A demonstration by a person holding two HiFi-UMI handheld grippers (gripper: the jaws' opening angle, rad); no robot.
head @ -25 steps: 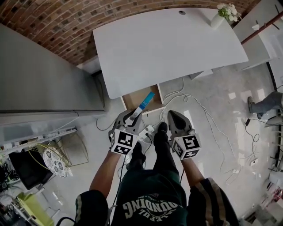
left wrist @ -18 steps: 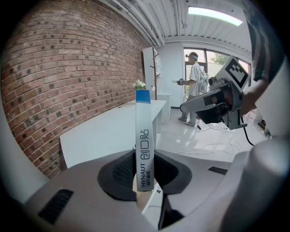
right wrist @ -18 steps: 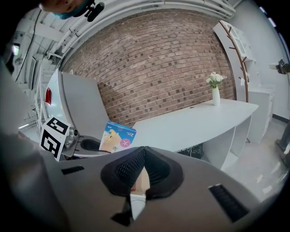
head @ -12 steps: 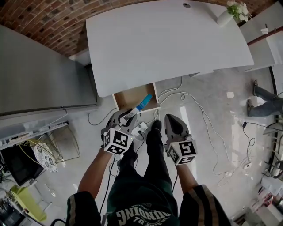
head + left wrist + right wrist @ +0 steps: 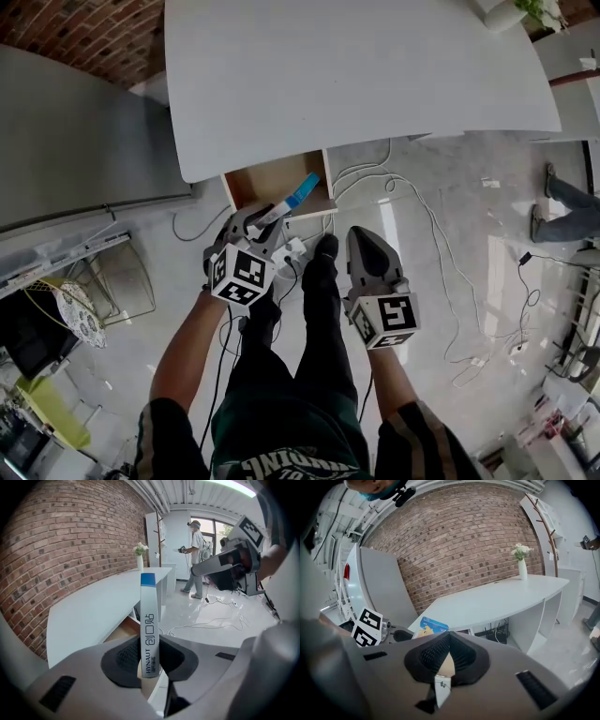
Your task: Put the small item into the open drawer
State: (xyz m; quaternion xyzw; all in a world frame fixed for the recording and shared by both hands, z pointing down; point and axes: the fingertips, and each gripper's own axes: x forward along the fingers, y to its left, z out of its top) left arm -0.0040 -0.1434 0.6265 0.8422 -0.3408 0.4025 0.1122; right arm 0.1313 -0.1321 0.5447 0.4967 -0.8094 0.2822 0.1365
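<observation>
Slim box (image 5: 148,630) clamped by its bottom end in the left gripper (image 5: 149,660), blue tip aimed at the open drawer (image 5: 267,184), probably lining up a clean drop-in. Right gripper (image 5: 447,656) closed on nothing, parked alongside, out of the way.

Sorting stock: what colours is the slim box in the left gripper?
The box is white with a blue tip, dark lettering; left gripper view.

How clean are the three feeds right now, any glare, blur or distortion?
Head view: floor glare streak near the drawer, desk edges bowed. Left gripper view: box print sharp, windows blown out. Right gripper view: dark corners, brick wall curved.
</observation>
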